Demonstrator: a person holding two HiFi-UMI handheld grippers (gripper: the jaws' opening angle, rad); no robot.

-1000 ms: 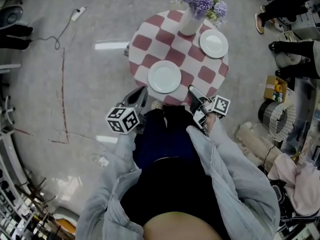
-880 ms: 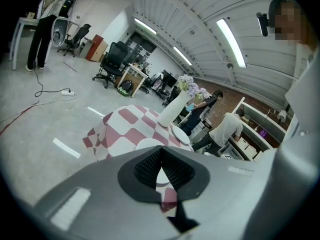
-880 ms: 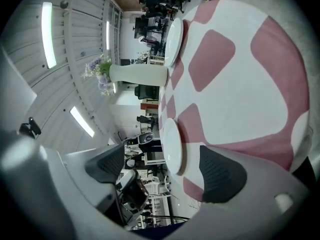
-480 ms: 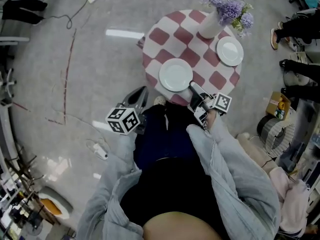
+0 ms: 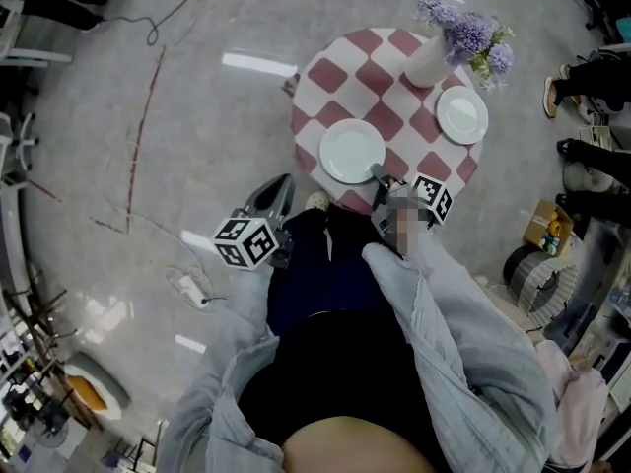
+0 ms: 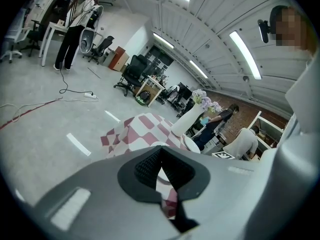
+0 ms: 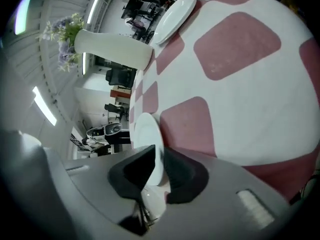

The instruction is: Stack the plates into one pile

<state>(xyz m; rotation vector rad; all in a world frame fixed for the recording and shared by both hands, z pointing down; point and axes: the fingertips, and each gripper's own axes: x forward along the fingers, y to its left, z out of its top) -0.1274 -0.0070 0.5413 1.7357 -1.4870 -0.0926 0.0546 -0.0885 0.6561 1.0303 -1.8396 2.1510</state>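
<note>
Right gripper (image 7: 159,151): closed on the near plate (image 5: 352,151). Its jaws have just been closing, and the rim now sits pinched between the pads.
Near plate: flat on the front half of the bench (image 5: 380,116), caught by the edge closest to the person.
Left gripper (image 6: 160,151): jaws together, nothing in them, held off the bench's left side over the floor (idle, by the look of it).
Doing it well: a one-sided bite on a rim is likely to let the plate droop, so I'd take it deep, tip the free edge up first, then carry it low and level.
Far plate (image 5: 461,114): at the right rear of the bench, well apart from the near one; the pile probably goes there.
In the way: the white vase (image 5: 431,64) of purple flowers (image 5: 471,35) stands just beside the far plate, tall and easy to knock.
Around: a cable (image 5: 148,37) trails across the floor, well clear.
</note>
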